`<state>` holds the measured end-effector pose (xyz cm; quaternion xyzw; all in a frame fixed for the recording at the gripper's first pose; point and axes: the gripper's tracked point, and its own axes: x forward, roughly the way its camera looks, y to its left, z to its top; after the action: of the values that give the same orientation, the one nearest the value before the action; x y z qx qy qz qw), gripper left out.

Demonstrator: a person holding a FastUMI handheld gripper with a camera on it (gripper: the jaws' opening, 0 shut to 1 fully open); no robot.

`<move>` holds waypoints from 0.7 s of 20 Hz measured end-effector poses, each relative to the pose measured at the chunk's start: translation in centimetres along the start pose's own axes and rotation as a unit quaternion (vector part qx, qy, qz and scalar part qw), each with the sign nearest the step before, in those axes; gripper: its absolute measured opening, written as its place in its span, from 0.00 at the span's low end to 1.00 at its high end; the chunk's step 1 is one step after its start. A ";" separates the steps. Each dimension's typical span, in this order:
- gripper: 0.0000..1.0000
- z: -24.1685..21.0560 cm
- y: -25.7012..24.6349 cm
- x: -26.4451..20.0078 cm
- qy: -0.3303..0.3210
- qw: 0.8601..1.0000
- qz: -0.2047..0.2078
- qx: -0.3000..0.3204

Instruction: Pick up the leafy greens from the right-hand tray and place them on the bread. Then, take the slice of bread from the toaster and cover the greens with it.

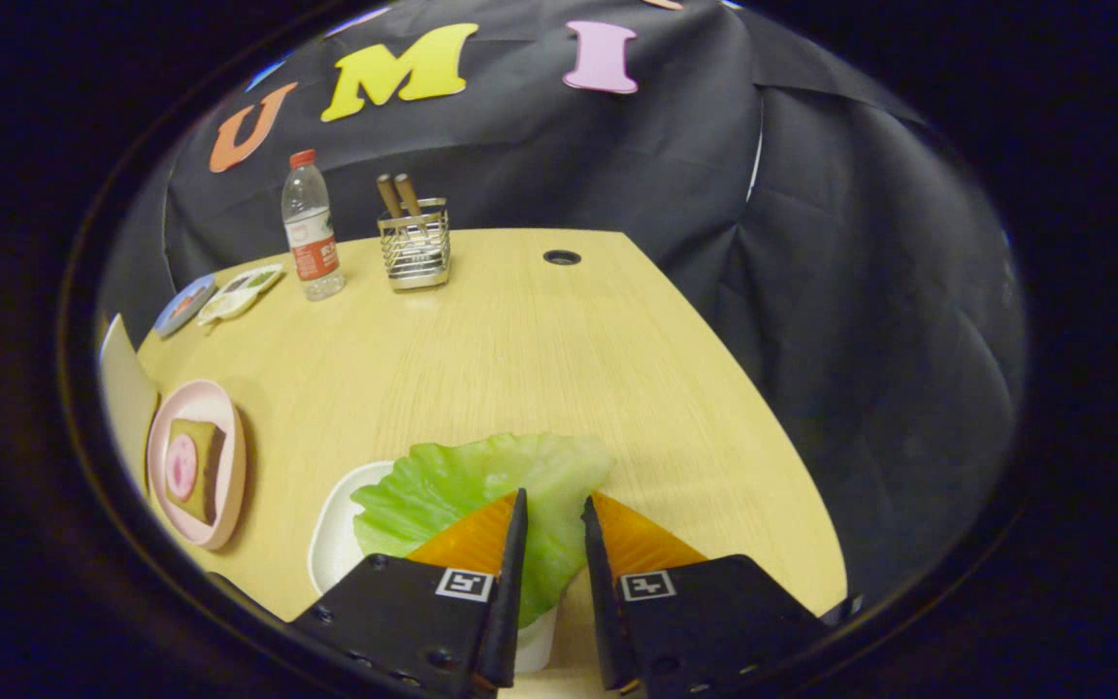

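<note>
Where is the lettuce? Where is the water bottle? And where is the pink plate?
lettuce leaf (462, 481), gripper view, on its ruffled middle, ahead of the fingers.
water bottle (312, 228), gripper view, on its label.
pink plate (229, 456), gripper view, on its bare rim.

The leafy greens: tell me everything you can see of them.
The leafy greens are one broad, light green leaf with a ruffled edge and pale veins, with a glossy, plastic-like look. It lies partly over the white tray, its far edge reaching past the tray above the wooden table. The gripper has its fingers either side of the leaf's near part, a strip of it showing between them; whether they press on it, and whether it is lifted, cannot be told.
</note>
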<state>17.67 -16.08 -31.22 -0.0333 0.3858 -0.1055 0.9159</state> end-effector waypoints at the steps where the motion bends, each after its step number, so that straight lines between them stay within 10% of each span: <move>1: 0.33 0.3 -0.4 -0.1 -0.006 1.000 -0.014 -0.009; 2: 0.02 0.1 0.0 -0.2 -0.004 1.000 -0.010 -0.012; 14: 0.00 2.3 1.2 -5.3 -0.045 0.998 0.013 -0.028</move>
<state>15.94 -13.75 -26.06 -0.0586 0.3473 -0.0810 0.9324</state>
